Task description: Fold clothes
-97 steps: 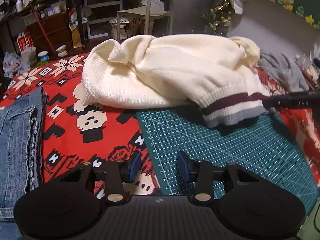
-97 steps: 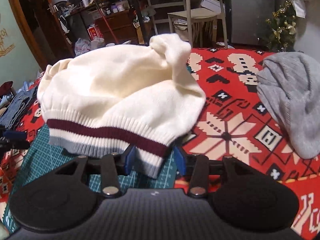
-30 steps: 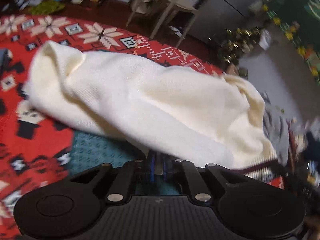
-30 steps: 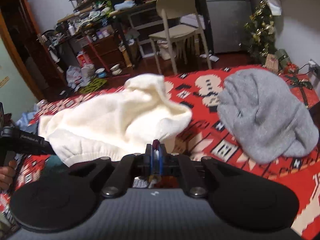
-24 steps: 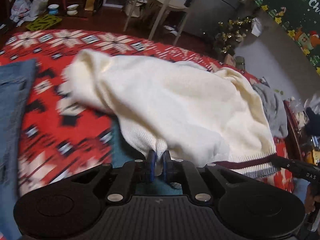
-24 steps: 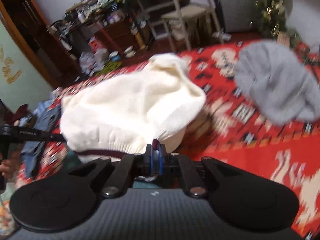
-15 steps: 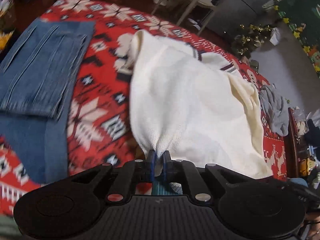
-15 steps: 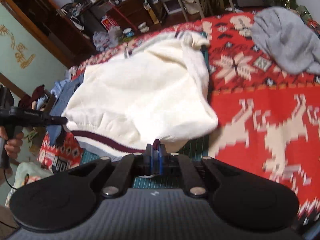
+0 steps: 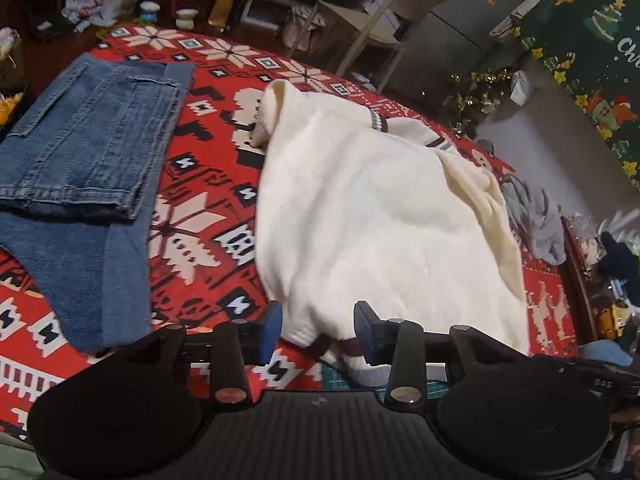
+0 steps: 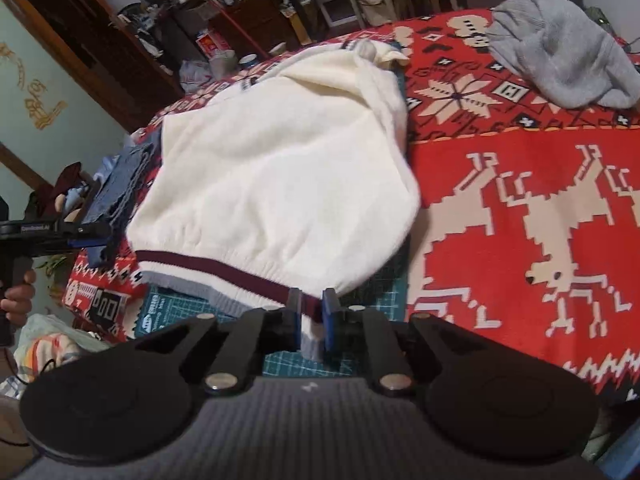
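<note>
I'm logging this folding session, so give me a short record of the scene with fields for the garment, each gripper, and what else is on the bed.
garment: cream sweater spread flat on the red patterned blanket, striped hem nearest the grippers
left gripper: open, hem corner lying between its fingers
right gripper: closed on the hem
left of sweater: folded jeans
far right: grey garment, crumpled
under hem: green cutting mat
</note>
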Action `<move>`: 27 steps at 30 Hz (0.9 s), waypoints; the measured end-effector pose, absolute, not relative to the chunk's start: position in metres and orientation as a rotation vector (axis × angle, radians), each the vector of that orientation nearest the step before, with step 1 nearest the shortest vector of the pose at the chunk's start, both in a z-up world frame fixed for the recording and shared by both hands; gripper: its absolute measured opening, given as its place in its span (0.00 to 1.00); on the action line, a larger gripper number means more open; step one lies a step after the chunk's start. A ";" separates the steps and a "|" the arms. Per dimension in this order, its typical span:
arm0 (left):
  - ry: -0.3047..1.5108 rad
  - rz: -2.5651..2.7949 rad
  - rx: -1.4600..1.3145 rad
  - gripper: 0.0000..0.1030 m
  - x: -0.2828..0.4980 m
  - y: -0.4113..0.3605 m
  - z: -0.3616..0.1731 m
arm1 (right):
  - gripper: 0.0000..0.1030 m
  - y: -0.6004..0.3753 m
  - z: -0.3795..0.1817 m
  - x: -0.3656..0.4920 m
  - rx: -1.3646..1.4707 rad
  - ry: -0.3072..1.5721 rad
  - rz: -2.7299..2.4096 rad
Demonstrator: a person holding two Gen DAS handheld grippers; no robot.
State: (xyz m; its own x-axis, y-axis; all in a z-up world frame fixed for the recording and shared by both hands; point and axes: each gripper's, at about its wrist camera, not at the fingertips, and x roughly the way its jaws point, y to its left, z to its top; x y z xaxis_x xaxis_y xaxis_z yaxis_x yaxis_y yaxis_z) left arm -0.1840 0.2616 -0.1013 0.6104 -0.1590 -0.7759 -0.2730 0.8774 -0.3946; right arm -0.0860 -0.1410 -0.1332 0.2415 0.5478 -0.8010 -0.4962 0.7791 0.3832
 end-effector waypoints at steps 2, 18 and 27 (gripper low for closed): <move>0.907 0.085 -0.465 0.38 -0.188 0.258 -0.104 | 0.22 -0.139 -0.134 -0.088 0.046 1.113 0.720; 0.934 0.062 -0.488 0.41 -0.190 0.241 -0.141 | 0.43 -0.148 -0.146 -0.087 0.086 1.116 0.656; 0.917 0.052 -0.729 0.41 -0.181 0.257 -0.159 | 0.07 -0.128 -0.151 -0.086 0.047 1.098 0.707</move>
